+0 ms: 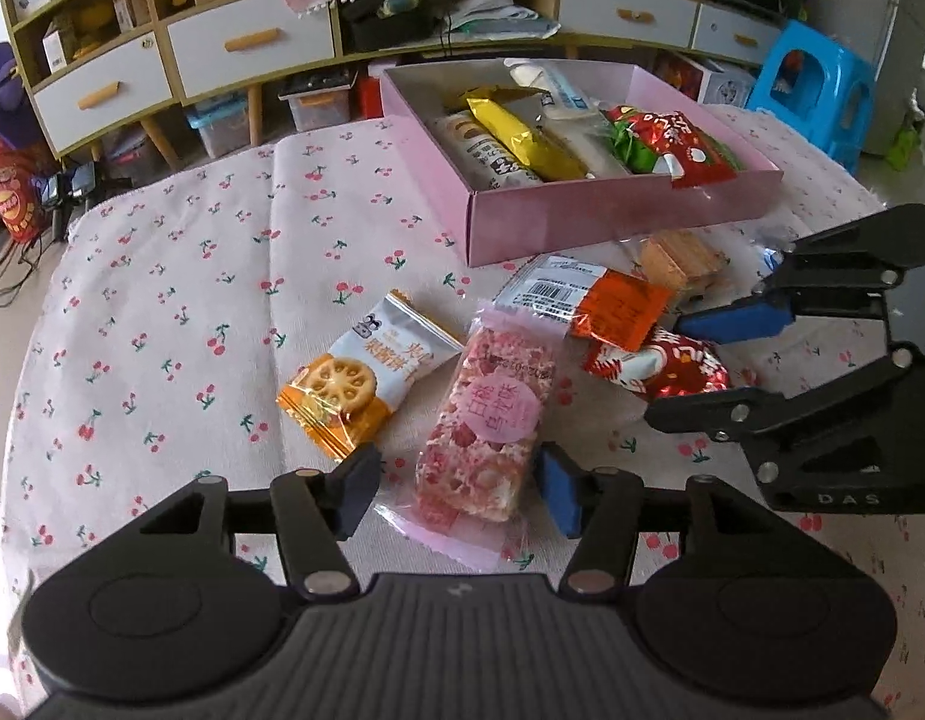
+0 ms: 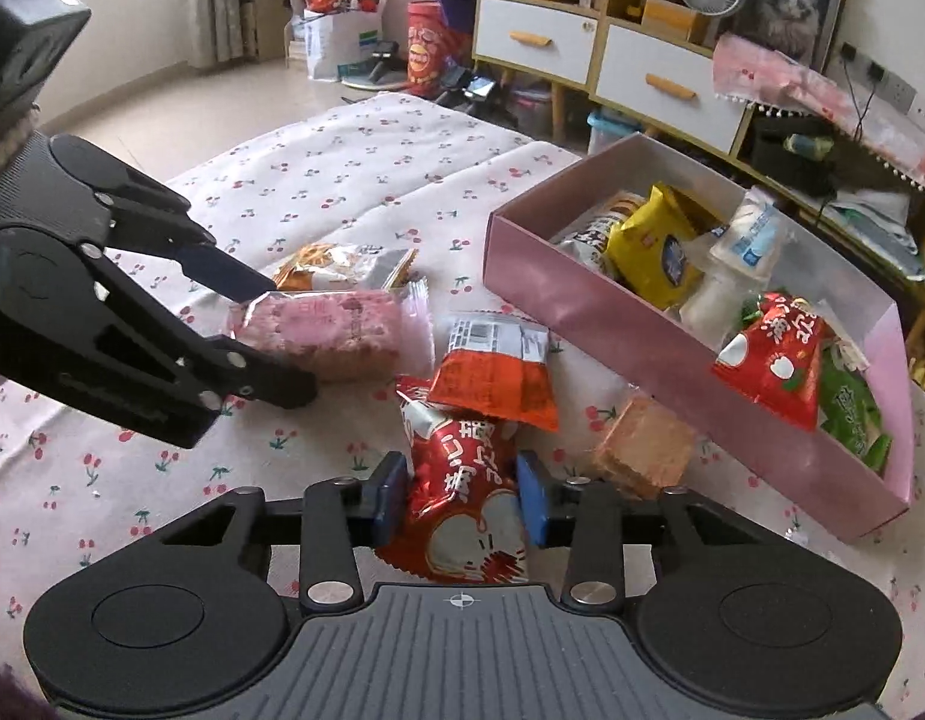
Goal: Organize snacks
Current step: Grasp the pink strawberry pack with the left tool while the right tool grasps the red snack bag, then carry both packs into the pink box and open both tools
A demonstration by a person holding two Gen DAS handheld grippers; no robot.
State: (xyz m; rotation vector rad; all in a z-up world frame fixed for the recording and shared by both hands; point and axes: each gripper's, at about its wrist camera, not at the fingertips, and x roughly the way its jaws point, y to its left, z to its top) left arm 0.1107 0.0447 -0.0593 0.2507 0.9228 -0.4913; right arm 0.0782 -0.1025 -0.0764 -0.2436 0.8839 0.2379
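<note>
Here, in the left wrist view, we see the left claw (image 1: 456,495) spread on either side of a pink-speckled snack bar in clear pink wrap (image 1: 485,429); its blue pads stand beside the wrapper, apart from it, so nothing is gripped. The bar lies on the cherry-print cloth covering the desk (image 1: 180,300). Just left of it lies an orange-and-white biscuit packet (image 1: 366,372). To the right, the right claw (image 1: 672,369) reaches over a shiny red foil snack packet (image 1: 660,363), with an orange-and-white barcoded packet (image 1: 588,300) just beyond. Farther off stands an open pink cardboard box (image 1: 582,213) holding several snacks.

In the right wrist view, we find the right claw (image 2: 462,498) clenched on the red foil snack packet (image 2: 462,498), both blue pads pressing its crinkled sides. The orange barcoded packet (image 2: 498,372) overlaps its far end. The pink box (image 2: 642,324) sits to the right, the left claw (image 2: 276,336) around the pink bar (image 2: 330,330) at left.
</note>
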